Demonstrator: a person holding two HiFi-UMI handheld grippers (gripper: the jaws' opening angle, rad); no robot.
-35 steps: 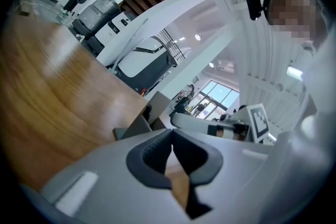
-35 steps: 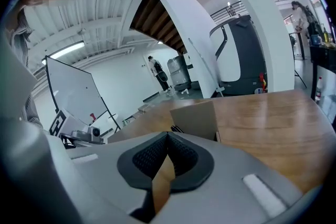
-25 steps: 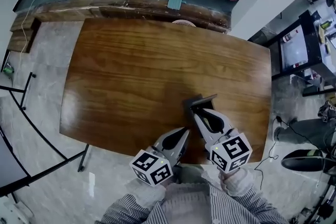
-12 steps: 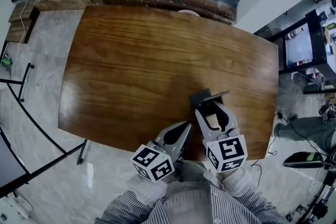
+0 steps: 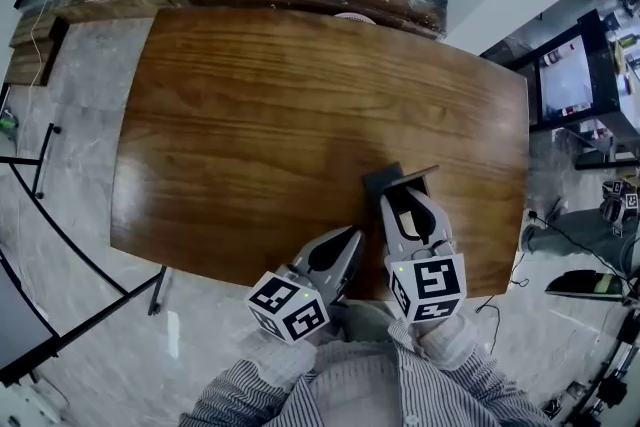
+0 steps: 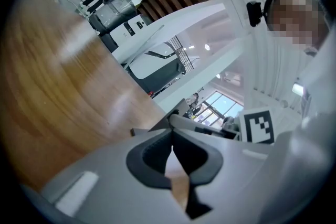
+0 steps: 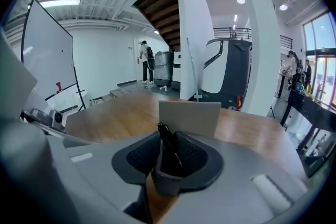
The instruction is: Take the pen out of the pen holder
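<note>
A dark grey pen holder [image 7: 167,181] stands on the wooden table [image 5: 280,115] near its front right. A black pen [image 7: 167,139] leans inside it. My right gripper [image 7: 170,141] straddles the holder. Its jaws have just been closing, and the pads now lie against both sides of the holder. In the head view the holder [image 5: 383,181] shows as a dark block at the tips of the right gripper [image 5: 405,193]. My left gripper [image 5: 352,233] hovers by the table's front edge, left of the right one, shut with nothing held [image 6: 172,134].
A flat grey panel [image 7: 189,117] stands upright just behind the holder, and appears as a thin strip [image 5: 415,177] from above. The table's front edge [image 5: 230,267] runs under both grippers. A whiteboard [image 7: 47,60] and machines stand far off.
The right gripper has swung from a slant to pointing straight up the picture at the holder. Its jaws spread wider half a second ago and have narrowed since. The left gripper barely shifted.
</note>
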